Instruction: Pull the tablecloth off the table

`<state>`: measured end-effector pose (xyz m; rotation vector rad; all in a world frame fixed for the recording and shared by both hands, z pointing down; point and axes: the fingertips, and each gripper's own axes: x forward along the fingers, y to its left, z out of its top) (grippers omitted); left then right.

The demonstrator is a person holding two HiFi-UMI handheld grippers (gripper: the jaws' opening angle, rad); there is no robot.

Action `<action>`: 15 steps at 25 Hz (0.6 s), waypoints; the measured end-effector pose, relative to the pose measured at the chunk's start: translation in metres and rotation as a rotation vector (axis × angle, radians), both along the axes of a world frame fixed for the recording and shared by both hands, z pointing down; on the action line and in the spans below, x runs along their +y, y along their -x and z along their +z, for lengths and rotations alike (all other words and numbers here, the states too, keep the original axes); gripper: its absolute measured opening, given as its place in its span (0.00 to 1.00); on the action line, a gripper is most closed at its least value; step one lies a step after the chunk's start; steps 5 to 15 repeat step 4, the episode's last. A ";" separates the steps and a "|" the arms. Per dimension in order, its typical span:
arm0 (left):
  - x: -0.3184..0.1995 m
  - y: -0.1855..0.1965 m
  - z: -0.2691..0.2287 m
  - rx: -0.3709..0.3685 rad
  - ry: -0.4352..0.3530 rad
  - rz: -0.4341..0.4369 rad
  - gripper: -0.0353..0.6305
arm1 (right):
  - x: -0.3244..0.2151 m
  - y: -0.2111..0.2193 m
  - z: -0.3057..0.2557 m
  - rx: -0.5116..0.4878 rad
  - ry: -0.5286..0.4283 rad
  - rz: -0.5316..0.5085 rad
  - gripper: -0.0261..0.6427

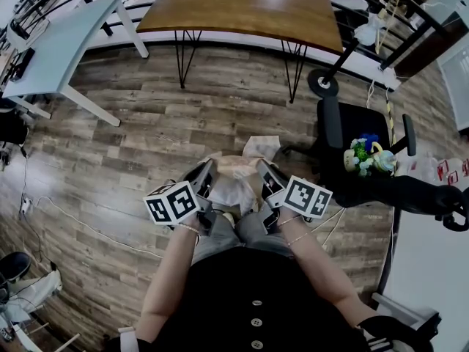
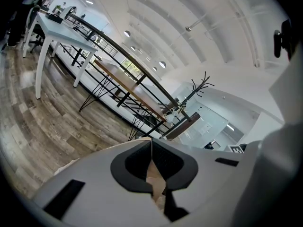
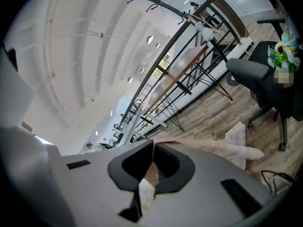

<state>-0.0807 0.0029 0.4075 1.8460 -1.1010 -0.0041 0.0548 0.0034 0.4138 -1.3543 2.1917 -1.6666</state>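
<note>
Left gripper [image 1: 204, 173] and right gripper [image 1: 264, 171] are side by side in front of the person's lap, tips pointing away. A pale cloth [image 1: 236, 185] is bunched between them, touching both, with one end on the plank floor [image 1: 124, 145]. The wooden worktop [image 1: 242, 6] stands beyond, well apart from the cloth. A black chair [image 1: 344, 127] at right carries a colourful toy [image 1: 363, 155].

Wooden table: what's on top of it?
The wooden table looks bare on top. The tablecloth hangs between the left hand-held gripper and right hand-held gripper, away from it. Its far edge is out of view.
</note>
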 end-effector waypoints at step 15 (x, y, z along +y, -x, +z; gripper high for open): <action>0.001 0.000 0.001 -0.001 -0.001 0.007 0.08 | 0.002 -0.001 0.000 0.001 0.005 0.002 0.08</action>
